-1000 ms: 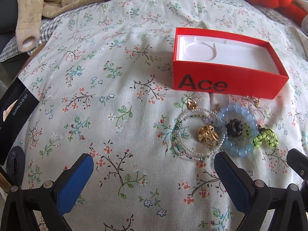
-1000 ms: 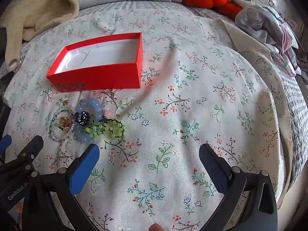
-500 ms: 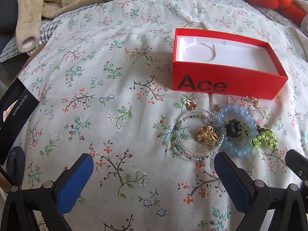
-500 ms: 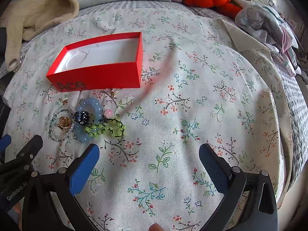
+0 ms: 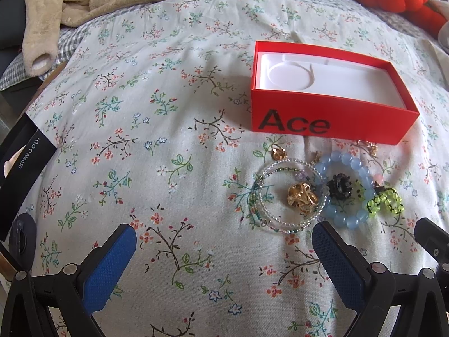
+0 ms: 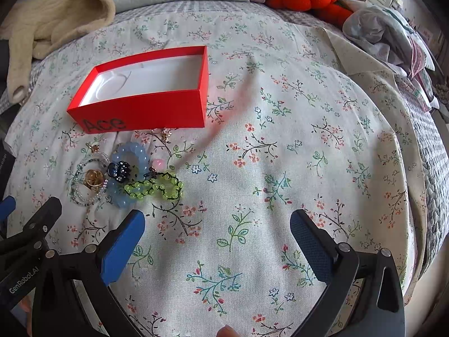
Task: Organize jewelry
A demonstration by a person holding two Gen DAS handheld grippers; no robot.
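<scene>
Only the right view shows crumpled clothes (image 6: 387, 36) — both tongs (image 5: 221, 255) (image 6: 217, 241) spread, empty.

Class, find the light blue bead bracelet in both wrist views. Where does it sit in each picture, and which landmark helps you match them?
Left wrist view: the light blue bead bracelet lies right of centre, just below the box.
Right wrist view: the same bracelet lies at the left, below the box.
Shared landmark: the red box printed "Ace".

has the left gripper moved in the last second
Barely. In the left wrist view, the red box sits a touch lower left than before, so the open left gripper drifted only slightly.
</scene>
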